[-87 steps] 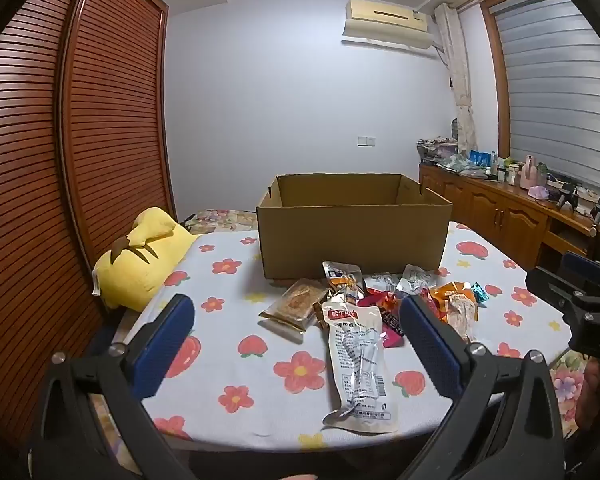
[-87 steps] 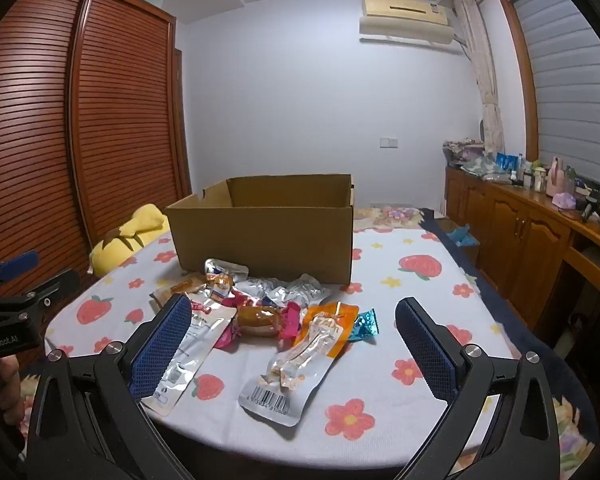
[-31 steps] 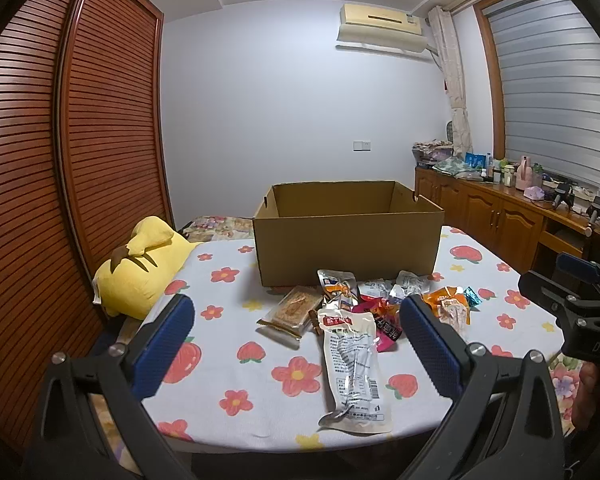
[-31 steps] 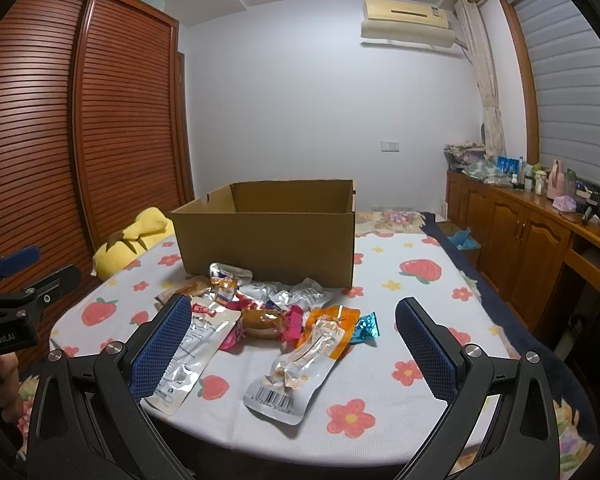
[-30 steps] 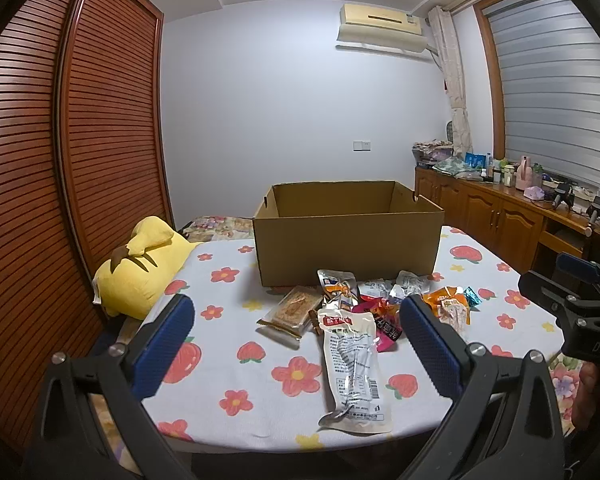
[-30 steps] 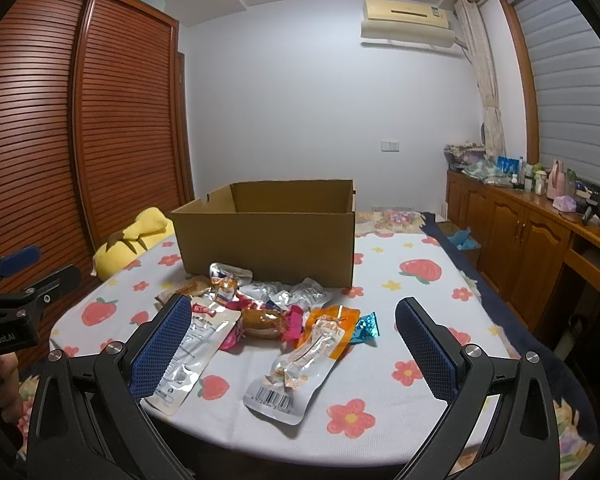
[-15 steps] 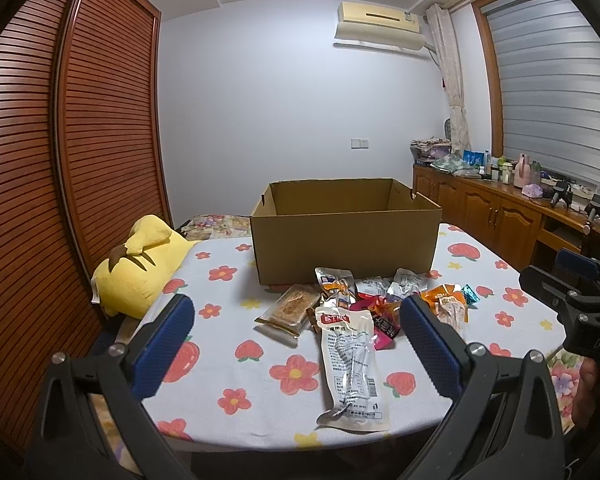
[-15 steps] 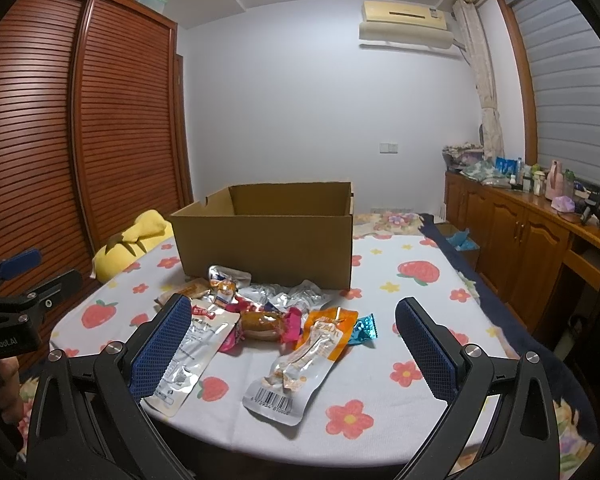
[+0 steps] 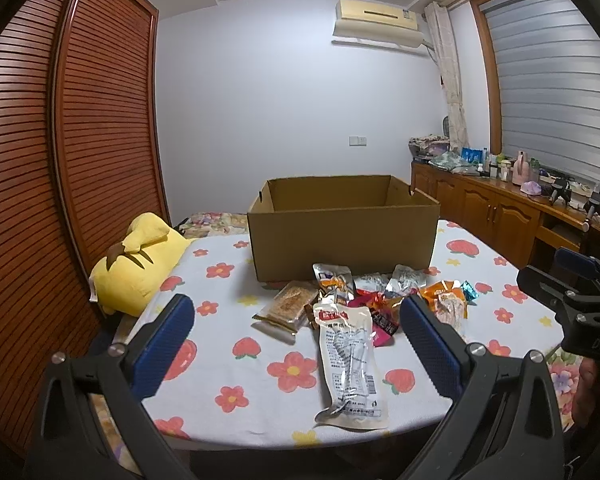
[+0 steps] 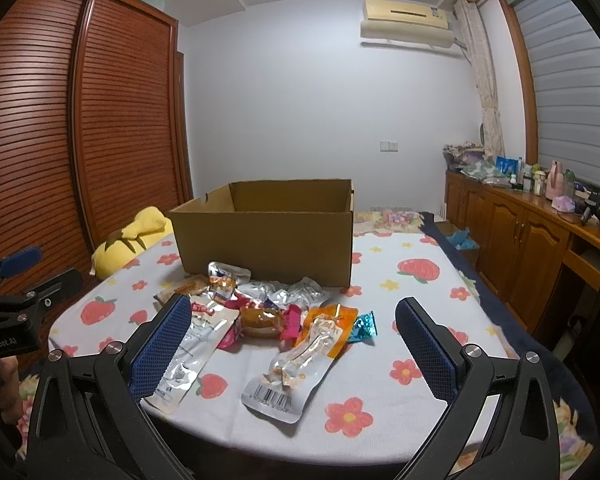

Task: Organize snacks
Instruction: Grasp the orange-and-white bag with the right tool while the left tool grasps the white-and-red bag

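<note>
An open cardboard box [image 9: 342,240] [image 10: 266,240] stands on a table with a flowered cloth [image 9: 228,344] [image 10: 412,304]. Several snack packets lie in a pile in front of it. Nearest me are a long silver-white pouch [image 9: 350,354] [image 10: 190,354], a brown cracker pack [image 9: 286,312] and an orange pouch [image 10: 306,354]. My left gripper [image 9: 296,330] is open and empty, held before the table's near edge. My right gripper [image 10: 292,332] is open and empty, also short of the pile.
A yellow plush toy [image 9: 138,262] lies at the table's left edge. A slatted wooden wardrobe [image 9: 60,160] stands on the left. A wooden sideboard [image 10: 540,240] with clutter runs along the right wall.
Both grippers have drifted slightly, so the box and snacks sit a little lower and closer in view. Both stay open and empty.
</note>
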Motion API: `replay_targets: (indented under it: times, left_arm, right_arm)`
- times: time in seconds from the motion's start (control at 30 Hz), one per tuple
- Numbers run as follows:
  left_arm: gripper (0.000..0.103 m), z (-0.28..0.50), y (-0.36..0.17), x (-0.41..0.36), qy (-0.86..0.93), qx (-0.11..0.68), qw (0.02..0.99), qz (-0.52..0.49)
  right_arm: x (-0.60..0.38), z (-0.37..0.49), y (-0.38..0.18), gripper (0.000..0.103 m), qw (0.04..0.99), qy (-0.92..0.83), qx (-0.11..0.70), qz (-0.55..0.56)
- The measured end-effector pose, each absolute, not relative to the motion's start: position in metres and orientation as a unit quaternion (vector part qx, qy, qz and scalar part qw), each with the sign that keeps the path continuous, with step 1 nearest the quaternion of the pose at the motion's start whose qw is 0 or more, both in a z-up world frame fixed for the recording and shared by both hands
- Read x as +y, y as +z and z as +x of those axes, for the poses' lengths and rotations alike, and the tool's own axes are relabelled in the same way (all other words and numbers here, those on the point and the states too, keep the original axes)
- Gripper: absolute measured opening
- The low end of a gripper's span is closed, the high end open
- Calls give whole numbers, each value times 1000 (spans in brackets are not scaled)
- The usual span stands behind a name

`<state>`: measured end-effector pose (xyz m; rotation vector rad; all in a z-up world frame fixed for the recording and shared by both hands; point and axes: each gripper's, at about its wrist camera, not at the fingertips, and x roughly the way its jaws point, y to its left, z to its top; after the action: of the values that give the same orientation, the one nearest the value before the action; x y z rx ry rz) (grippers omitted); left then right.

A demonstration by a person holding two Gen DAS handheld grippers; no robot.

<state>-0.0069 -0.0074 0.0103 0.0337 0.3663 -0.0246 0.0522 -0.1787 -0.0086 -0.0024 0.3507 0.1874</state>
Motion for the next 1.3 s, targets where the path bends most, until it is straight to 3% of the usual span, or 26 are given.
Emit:
replay_targets:
  times: [0.63, 1.03, 1.3]
  left_arm:
    - [103, 47, -43, -8, -59, 265, 962, 23]
    - [100, 77, -65, -13, -86, 325, 941, 28]
    - [92, 92, -76, -16, -110, 364, 925, 16]
  right_arm:
    - [-190, 108, -55, 103, 953, 117, 279, -21]
    - [-186, 156, -88, 83, 915, 156, 371, -20]
    - [-187, 184, -109, 80, 897, 150, 415, -13]
